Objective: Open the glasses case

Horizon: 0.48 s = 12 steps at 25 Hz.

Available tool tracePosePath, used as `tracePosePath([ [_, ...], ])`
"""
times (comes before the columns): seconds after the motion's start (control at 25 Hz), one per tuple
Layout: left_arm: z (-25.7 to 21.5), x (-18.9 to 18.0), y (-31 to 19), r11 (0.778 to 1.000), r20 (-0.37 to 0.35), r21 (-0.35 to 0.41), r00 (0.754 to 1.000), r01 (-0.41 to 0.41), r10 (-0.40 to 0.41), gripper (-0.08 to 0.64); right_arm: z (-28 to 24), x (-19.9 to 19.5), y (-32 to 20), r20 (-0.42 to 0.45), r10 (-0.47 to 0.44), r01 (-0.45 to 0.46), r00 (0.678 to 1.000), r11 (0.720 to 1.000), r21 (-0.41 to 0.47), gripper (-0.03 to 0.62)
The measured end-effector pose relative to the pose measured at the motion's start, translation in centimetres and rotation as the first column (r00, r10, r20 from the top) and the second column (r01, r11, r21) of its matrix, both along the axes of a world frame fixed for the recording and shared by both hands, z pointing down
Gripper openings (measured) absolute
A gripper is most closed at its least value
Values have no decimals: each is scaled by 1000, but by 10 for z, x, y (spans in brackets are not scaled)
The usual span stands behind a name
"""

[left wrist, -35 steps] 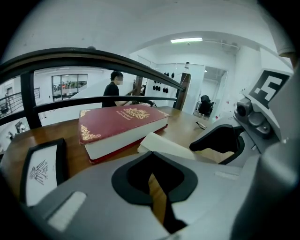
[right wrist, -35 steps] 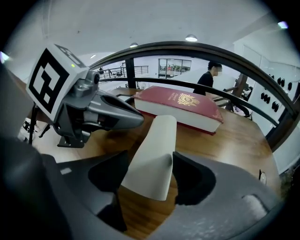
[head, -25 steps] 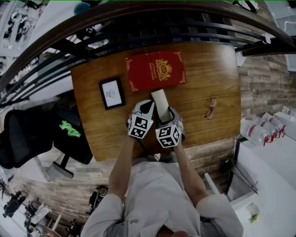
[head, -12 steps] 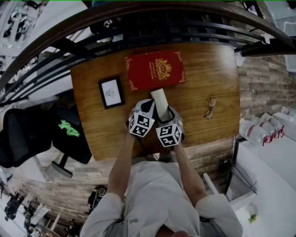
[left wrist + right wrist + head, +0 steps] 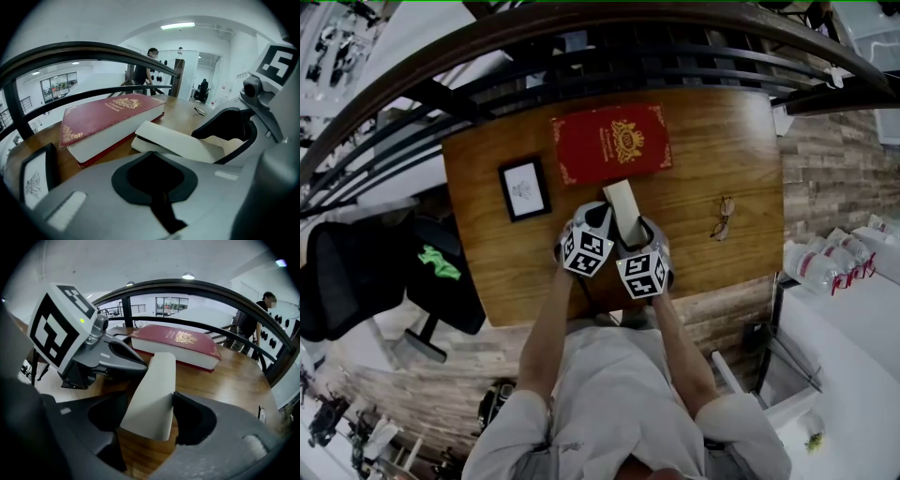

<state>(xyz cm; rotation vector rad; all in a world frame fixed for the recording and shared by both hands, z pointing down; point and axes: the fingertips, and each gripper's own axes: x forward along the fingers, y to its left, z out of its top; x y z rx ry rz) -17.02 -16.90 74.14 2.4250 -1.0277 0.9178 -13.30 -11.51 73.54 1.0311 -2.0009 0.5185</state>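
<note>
A wooden table (image 5: 712, 131) lies under both claws. A red book (image 5: 611, 142) sits just beyond their tips, and a framed picture (image 5: 525, 188) lies out past the left claw's outer side. The right claw (image 5: 149, 416) is closing its jaws, with the cream glasses case (image 5: 152, 394) flat on the table between them. The left claw (image 5: 157, 173) has its jaws together and empty, just beside the case. Glasses (image 5: 723, 217) lie well to the right of the right claw.
</note>
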Motion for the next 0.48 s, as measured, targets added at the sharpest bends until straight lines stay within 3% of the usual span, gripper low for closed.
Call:
tracePosePath([
  [0.48, 1, 0, 0, 1000, 1, -6, 1000, 0, 0, 19, -18, 6, 1, 24, 14, -15, 1000, 999, 43, 230],
])
